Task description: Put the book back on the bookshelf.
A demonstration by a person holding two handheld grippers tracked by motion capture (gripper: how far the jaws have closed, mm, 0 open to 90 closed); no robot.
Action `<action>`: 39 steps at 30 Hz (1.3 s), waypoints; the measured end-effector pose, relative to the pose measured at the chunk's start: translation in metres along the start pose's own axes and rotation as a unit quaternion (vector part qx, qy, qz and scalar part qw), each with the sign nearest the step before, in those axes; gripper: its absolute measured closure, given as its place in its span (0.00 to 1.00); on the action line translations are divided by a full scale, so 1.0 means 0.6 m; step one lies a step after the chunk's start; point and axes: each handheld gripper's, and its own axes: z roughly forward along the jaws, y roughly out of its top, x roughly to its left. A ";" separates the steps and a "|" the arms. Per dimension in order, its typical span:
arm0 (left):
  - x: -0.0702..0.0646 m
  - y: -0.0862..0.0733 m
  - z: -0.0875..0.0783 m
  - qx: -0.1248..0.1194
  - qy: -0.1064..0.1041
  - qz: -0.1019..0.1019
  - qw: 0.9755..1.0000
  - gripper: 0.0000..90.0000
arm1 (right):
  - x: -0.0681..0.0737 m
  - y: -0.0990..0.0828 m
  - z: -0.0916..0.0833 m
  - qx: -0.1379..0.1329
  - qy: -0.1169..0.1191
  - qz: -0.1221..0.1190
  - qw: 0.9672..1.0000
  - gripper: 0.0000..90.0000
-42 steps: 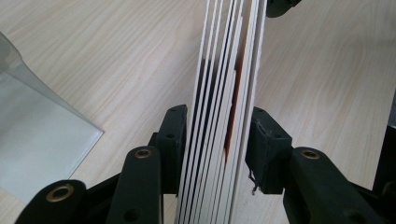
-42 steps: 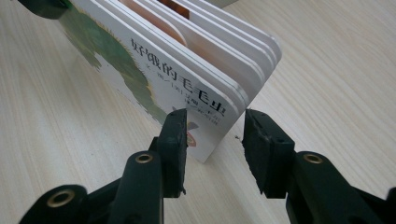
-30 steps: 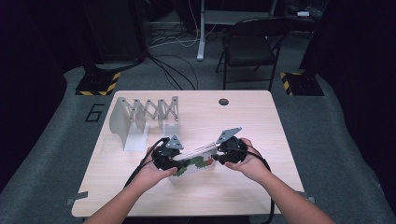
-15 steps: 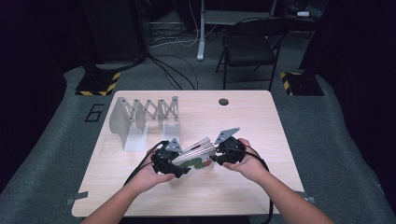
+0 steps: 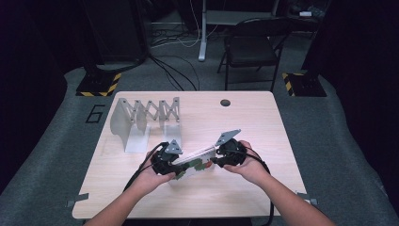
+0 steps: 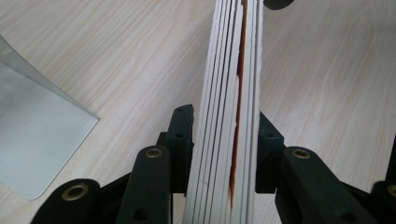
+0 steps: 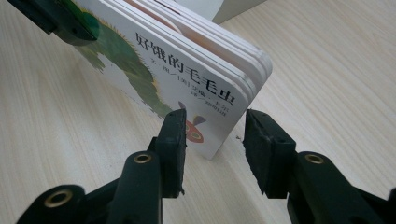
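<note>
Far left on the tabletop [image 5: 263, 122] stands a grey folding rack [image 5: 141, 115]. Near centre, the left tool [image 5: 175, 165], jaws just closed in, clamps the board book [image 5: 195, 162] on edge. The right tool [image 5: 217, 157] stands open at the book's right end, pads not pressing.

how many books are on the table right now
1: a board book near the table's front middle, held on edge between the left gripper and the right gripper. The metal rack behind holds none that I can see.
</note>
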 end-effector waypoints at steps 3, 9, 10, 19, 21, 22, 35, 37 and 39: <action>0.001 0.001 -0.001 0.002 -0.002 0.002 1.000 0.75 | 0.000 0.000 0.000 0.001 0.000 0.000 1.000 0.66; 0.000 0.001 0.000 -0.001 0.001 -0.002 1.000 0.76 | 0.000 0.000 0.000 -0.001 -0.002 0.002 1.000 0.66; 0.001 0.001 0.000 0.002 -0.003 -0.001 1.000 0.76 | 0.000 0.000 0.001 -0.002 0.000 0.001 1.000 0.66; -0.003 0.000 0.000 -0.003 -0.005 0.002 1.000 0.81 | 0.000 0.001 0.002 -0.004 0.001 0.003 1.000 0.66; -0.003 0.000 0.000 -0.003 -0.008 0.003 1.000 0.82 | 0.001 0.001 0.002 -0.004 -0.001 0.003 1.000 0.66; -0.004 -0.001 0.001 -0.004 -0.007 0.004 1.000 0.82 | 0.001 0.001 0.002 -0.004 -0.001 0.003 1.000 0.66; -0.009 -0.001 -0.006 0.000 -0.018 -0.001 1.000 0.84 | 0.006 -0.004 0.010 0.005 0.001 0.029 1.000 0.66; -0.009 -0.001 -0.007 0.001 -0.017 0.001 1.000 0.84 | 0.009 -0.005 0.009 0.007 -0.001 0.031 0.999 0.66; -0.008 -0.001 -0.009 0.003 -0.026 -0.005 1.000 0.84 | 0.009 -0.005 0.010 0.006 0.001 0.030 1.000 0.66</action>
